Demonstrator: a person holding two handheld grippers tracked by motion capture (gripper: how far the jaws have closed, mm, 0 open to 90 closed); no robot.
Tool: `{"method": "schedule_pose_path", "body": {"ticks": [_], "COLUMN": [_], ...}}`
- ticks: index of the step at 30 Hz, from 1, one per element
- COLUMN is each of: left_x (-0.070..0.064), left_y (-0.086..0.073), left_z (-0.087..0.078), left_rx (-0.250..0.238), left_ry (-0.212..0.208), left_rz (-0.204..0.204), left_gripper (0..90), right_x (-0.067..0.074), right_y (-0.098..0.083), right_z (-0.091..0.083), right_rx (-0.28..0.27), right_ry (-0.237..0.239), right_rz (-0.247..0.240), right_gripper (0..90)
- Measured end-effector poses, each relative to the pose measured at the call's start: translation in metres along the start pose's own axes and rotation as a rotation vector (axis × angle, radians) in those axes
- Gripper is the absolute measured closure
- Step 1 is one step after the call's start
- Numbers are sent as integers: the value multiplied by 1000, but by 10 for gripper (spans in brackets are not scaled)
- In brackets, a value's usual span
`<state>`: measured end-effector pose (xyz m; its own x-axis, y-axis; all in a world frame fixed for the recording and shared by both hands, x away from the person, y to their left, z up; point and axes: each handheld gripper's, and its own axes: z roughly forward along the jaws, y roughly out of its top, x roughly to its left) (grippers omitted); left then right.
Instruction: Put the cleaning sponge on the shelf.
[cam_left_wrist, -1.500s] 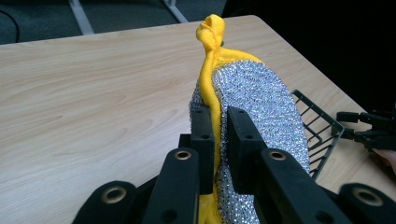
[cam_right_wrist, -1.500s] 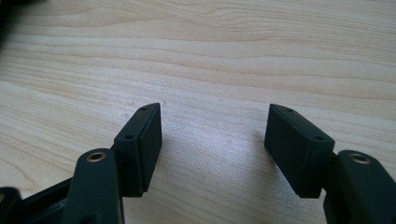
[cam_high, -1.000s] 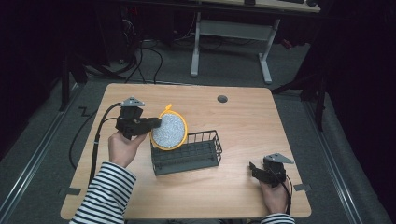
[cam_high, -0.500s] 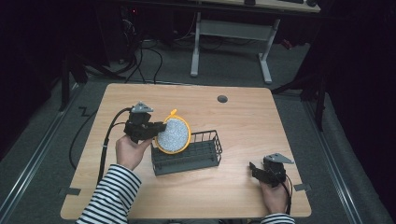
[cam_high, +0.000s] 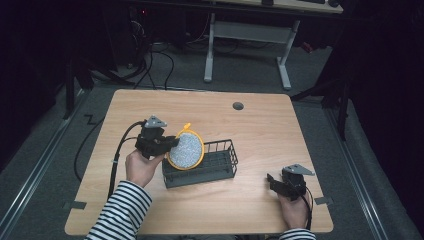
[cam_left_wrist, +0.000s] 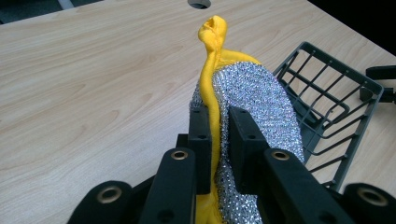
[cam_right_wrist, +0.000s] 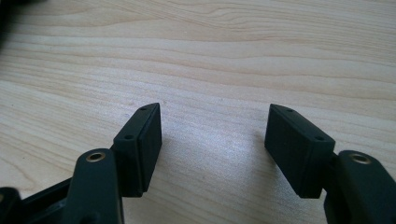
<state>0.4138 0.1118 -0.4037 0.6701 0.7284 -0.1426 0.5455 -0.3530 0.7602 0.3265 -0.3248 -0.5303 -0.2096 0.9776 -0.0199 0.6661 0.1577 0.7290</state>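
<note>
**Scouring pad held on edge above the wire basket**

The left tool (cam_high: 159, 142) is clamped on a round scouring pad (cam_high: 185, 150), its two black jaws pinching the pad near one edge so that the disc stands upright rather than flat. Held this way, it presents its thin side to the dark wire basket (cam_high: 220, 167), which suits slipping it down between the basket's walls. In the high view the pad sits at the basket's left end, its lower edge overlapping the rim; whether it already touches the wire cannot be told.

The right tool (cam_high: 281, 184) rests on the worktop (cam_high: 260, 125) near the front right corner, well apart from the basket. Its jaws stand wide with nothing but bare wood between them, so it appears to be waiting rather than helping.

The pad (cam_left_wrist: 254, 100) has a glittering silver mesh face, finely woven and a little domed, bound by a bright yellow fabric border. At the top the border ends in a twisted yellow loop (cam_left_wrist: 212, 28), probably for hanging. It looks soft and slightly squashed where the jaws press it. The basket (cam_left_wrist: 334, 109) is open-topped with thin bars.
</note>
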Motion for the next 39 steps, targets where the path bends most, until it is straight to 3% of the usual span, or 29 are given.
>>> {"method": "schedule_pose_path", "body": {"ticks": [16,26,35,39], "left_x": [-9,-9,-7,-6], "left_y": [-13,-19,-21,-21], "left_z": [4,5,4,3], "left_rx": [29,43,44,44], "left_ry": [2,-1,18,43], "left_rz": [26,20,10,7], "left_gripper": [790,778,684,565], "right_x": [0,0,0,0], "right_y": [0,0,0,0], "right_z": [0,0,0,0], "right_rx": [0,0,0,0], "right_ry": [0,0,0,0], "right_rz": [-1,-1,0,-1], "right_gripper": [365,365,365,365]}}
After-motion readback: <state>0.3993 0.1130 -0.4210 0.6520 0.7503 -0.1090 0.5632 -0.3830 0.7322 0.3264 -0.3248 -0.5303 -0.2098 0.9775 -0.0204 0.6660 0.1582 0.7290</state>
